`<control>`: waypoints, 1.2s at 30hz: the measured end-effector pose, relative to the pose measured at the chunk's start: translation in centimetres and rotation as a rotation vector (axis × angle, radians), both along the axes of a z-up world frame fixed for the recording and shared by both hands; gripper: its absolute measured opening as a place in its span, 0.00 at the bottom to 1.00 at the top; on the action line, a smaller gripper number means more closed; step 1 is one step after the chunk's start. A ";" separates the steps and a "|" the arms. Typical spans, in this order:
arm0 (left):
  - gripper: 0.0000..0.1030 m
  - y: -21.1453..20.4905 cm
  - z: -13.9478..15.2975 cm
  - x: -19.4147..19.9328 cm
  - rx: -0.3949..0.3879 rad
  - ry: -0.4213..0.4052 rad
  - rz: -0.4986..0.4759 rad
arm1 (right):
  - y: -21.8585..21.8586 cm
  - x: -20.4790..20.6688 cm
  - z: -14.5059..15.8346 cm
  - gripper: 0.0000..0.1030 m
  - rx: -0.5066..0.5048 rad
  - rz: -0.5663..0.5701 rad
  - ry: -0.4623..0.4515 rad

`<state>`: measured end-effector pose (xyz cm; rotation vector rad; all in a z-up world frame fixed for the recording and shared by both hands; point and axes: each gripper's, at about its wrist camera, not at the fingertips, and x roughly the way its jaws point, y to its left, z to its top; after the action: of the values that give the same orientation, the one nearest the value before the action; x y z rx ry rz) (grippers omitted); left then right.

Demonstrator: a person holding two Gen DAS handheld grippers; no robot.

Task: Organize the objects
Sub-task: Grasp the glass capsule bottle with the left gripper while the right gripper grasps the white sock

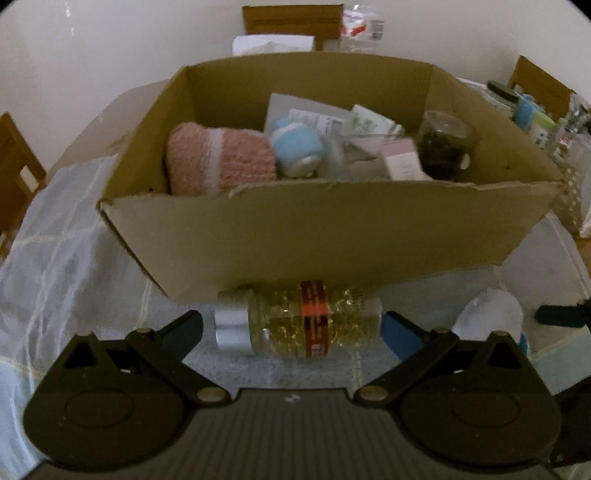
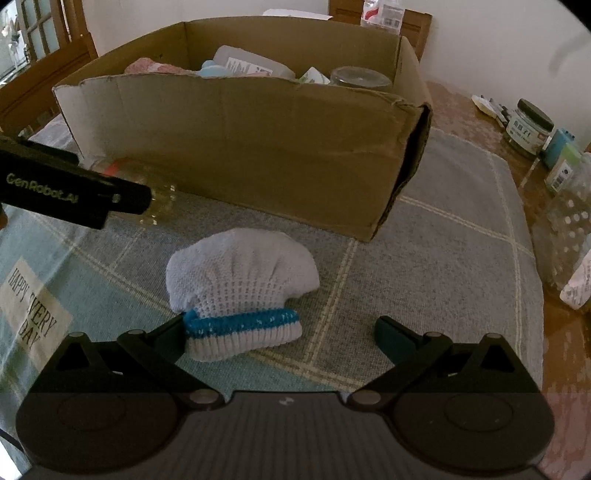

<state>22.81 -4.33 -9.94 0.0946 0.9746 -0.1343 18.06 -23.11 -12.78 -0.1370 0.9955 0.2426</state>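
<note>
A cardboard box point(image 1: 332, 236) stands on the cloth-covered table and holds a pink towel point(image 1: 218, 158), a blue plush point(image 1: 295, 147), small cartons and a dark jar point(image 1: 447, 144). A clear bottle of yellow capsules point(image 1: 306, 321) lies on its side against the box front, between the fingers of my open left gripper point(image 1: 291, 328). A white sock with a blue band point(image 2: 240, 288) lies on the cloth in front of the box point(image 2: 240, 140); it also shows in the left wrist view point(image 1: 491, 314). My right gripper point(image 2: 280, 332) is open, its left finger touching the sock's cuff.
A checked grey-blue cloth point(image 2: 424, 266) covers the table. Jars, small boxes and a perforated container point(image 2: 569, 229) crowd the right side. Wooden chairs point(image 1: 291, 18) stand around the table. The left gripper's body point(image 2: 74, 188) reaches in from the left of the right wrist view.
</note>
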 end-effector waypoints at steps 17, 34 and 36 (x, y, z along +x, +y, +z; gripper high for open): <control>0.99 -0.3 -1.2 1.4 0.003 0.025 0.045 | 2.8 1.7 -0.1 1.00 0.004 0.109 0.005; 0.91 -0.5 -0.8 0.8 -0.009 0.053 0.017 | 3.0 2.6 1.0 0.75 -0.005 0.156 0.013; 0.91 -0.5 -0.6 0.7 -0.007 0.063 0.004 | 2.9 2.6 1.2 0.74 0.000 0.159 0.019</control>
<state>23.47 -4.83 -10.58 0.0825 1.0366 -0.1375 20.68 -20.19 -11.60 -0.2147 1.0045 0.3899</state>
